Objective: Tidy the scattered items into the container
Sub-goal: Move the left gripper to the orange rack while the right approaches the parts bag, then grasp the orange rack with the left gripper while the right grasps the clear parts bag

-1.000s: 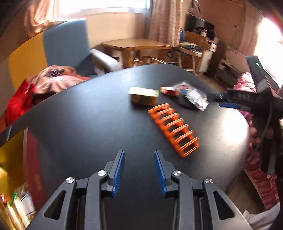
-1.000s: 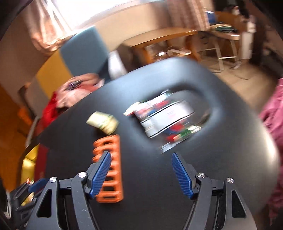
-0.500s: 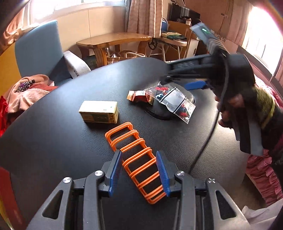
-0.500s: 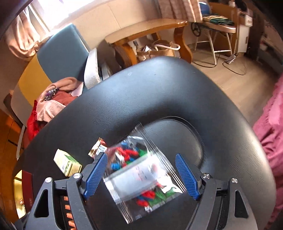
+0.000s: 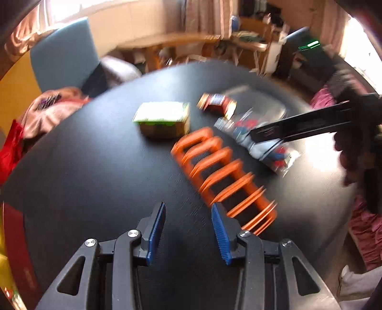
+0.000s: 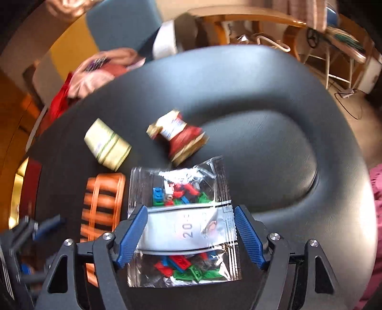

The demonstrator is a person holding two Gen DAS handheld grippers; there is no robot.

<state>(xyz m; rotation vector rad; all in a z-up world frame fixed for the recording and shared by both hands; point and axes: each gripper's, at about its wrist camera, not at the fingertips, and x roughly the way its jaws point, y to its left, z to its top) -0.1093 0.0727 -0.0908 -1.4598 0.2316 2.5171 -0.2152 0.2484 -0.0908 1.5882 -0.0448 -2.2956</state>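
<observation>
We see a round black surface [image 5: 95,167] in a sunny room with a blue chair [image 5: 64,52] and a wooden table [image 6: 238,16] behind it.

Only the right wrist view shows the wide shallow dip [image 6: 274,152] in the surface, at about 2 o'clock from the middle of the picture. That view also lets us see inside the clear bag of toy bricks [image 6: 183,221]. The bag lies flat between the spread blue fingers [image 6: 132,236] of the right hand-held gripper [image 6: 189,235], near 6 o'clock. The jaws stand wide apart, and we cannot tell if they touch the bag.

Only the left wrist view shows the right hand-held gripper from outside, coming in from 3 o'clock over the bag. The left hand-held gripper [image 5: 188,232] sits at 6 o'clock, its jaws apart with nothing between them.

We count four loose things: one bag of toy bricks, one orange rack [image 5: 222,174], one small green and yellow box [image 5: 163,119], and one red and gold wrapper [image 6: 179,136]. The rack lies just left of the bag. The box and wrapper lie farther off, near 12 o'clock in the left view. Both pictures are blurry.
</observation>
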